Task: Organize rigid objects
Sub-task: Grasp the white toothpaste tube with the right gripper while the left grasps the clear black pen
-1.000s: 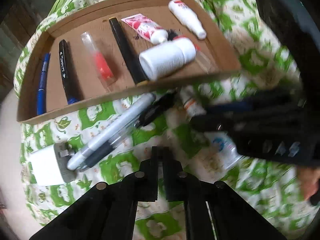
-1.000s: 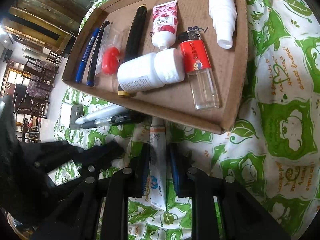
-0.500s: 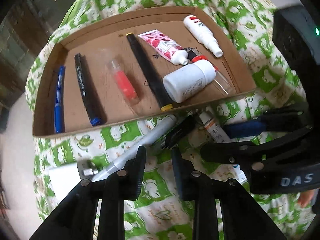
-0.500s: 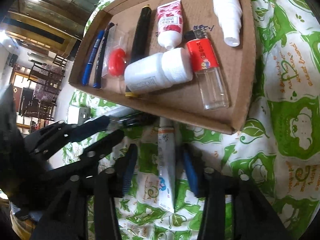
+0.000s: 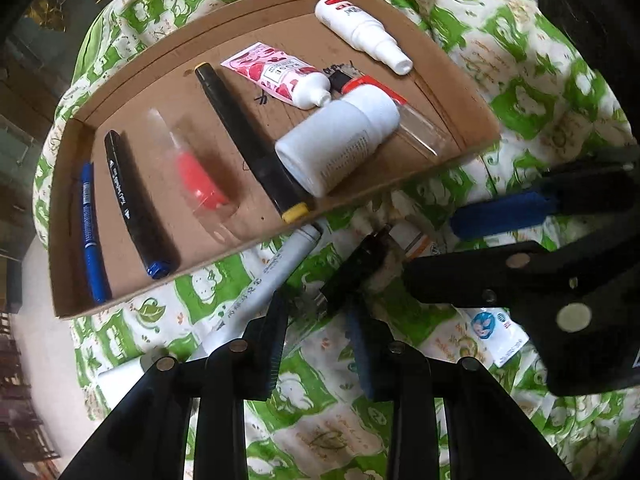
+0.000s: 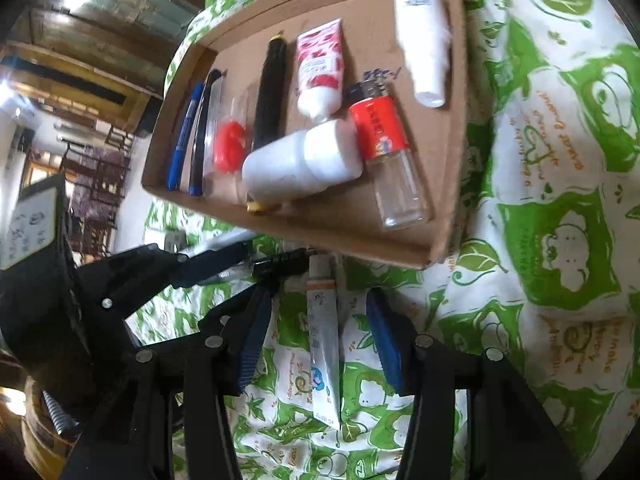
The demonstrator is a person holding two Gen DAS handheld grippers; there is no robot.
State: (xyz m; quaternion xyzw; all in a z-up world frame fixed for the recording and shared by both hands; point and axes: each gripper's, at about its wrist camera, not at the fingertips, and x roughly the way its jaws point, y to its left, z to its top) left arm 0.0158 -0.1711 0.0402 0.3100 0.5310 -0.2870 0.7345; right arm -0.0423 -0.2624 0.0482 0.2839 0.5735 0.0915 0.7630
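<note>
A cardboard tray [image 5: 472, 92] on the green-patterned cloth holds a blue pen [image 5: 90, 236], a black marker [image 5: 128, 208], a clear tube with a red part [image 5: 196, 184], a long black marker [image 5: 248, 148], a pink tube [image 5: 276, 76], a white bottle [image 5: 336, 148], a red lighter [image 6: 380, 132] and a white spray bottle [image 5: 364, 36]. In front of it lie a grey marker [image 5: 260, 284], a black-clipped pen [image 5: 352, 276] and a white ointment tube [image 6: 324, 344]. My left gripper [image 5: 316, 340] is open over the pens. My right gripper [image 6: 320, 340] is open, its pads either side of the ointment tube without touching it.
A white plug adapter [image 5: 120, 372] lies left of the grey marker near the cloth's edge. The two grippers sit close together, the right one [image 5: 520, 280] just right of the left. A room with dark chairs [image 6: 100, 168] lies beyond the table edge.
Both grippers went from shut to open. The right pads spread away from the ointment tube. The left gripper shifted right, towards the loose pens.
</note>
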